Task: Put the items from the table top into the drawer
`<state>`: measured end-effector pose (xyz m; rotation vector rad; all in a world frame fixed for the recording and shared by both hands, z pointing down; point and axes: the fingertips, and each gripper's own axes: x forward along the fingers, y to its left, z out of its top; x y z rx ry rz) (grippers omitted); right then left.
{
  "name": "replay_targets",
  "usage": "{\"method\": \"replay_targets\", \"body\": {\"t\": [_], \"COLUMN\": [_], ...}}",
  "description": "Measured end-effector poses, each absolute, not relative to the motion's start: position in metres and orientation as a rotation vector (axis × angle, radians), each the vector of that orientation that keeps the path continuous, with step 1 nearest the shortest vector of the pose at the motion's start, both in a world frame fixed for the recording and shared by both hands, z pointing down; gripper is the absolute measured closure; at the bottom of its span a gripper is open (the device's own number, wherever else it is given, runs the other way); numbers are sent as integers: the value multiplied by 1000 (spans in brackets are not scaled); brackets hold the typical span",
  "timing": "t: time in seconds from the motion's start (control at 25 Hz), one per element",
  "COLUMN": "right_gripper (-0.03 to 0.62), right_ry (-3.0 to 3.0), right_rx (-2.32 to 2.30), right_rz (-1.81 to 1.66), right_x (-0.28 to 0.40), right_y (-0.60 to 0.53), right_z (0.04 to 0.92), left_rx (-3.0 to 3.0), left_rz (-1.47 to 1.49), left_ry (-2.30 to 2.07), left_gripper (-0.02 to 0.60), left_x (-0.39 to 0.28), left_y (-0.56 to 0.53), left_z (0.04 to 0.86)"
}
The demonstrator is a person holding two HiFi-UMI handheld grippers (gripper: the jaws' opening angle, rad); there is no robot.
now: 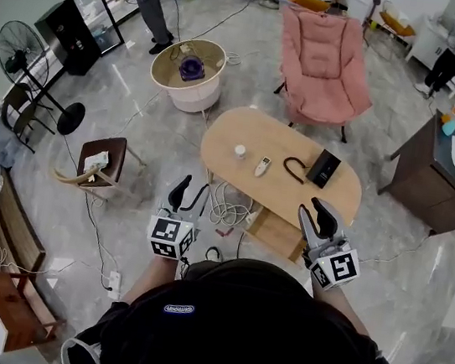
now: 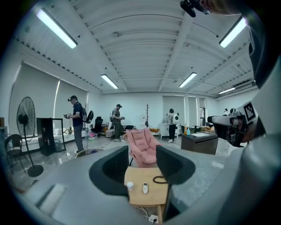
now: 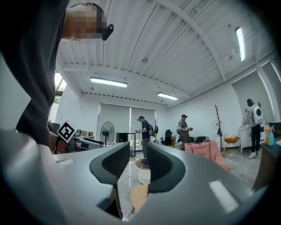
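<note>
Both the left claw (image 1: 189, 193) and the right claw (image 1: 317, 217) are released and empty, short of the tabletop (image 1: 234, 124). On it lie a small white cup (image 1: 239, 150) and a remote (image 1: 263, 167). The remote is probably light, stiff and slick, best pinched across its narrow sides.

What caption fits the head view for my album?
Open left gripper and open right gripper face an oval wooden table bearing a white remote.

White jar (image 1: 240, 150), remote (image 1: 263, 167), black cable (image 1: 284, 168), black box (image 1: 324, 168) on oval table (image 1: 240, 126)
</note>
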<state>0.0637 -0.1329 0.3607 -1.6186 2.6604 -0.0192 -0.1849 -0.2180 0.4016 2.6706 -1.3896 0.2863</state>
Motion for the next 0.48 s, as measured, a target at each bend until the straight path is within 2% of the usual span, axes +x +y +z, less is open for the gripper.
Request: {"method": "replay_targets", "body": {"t": [0.48], "right_gripper": [442], "right_ry": [2623], "right_rx": [-1696], "right_rz": [18], "right_x": [-5], "right_y": [-200], "right_z": [347], "left_rx": [2718], "left_rz": [277], "left_ry": [-1275], "left_gripper": [385], "left_x": [-234], "left_y": [-305], "left_z": [405]}}
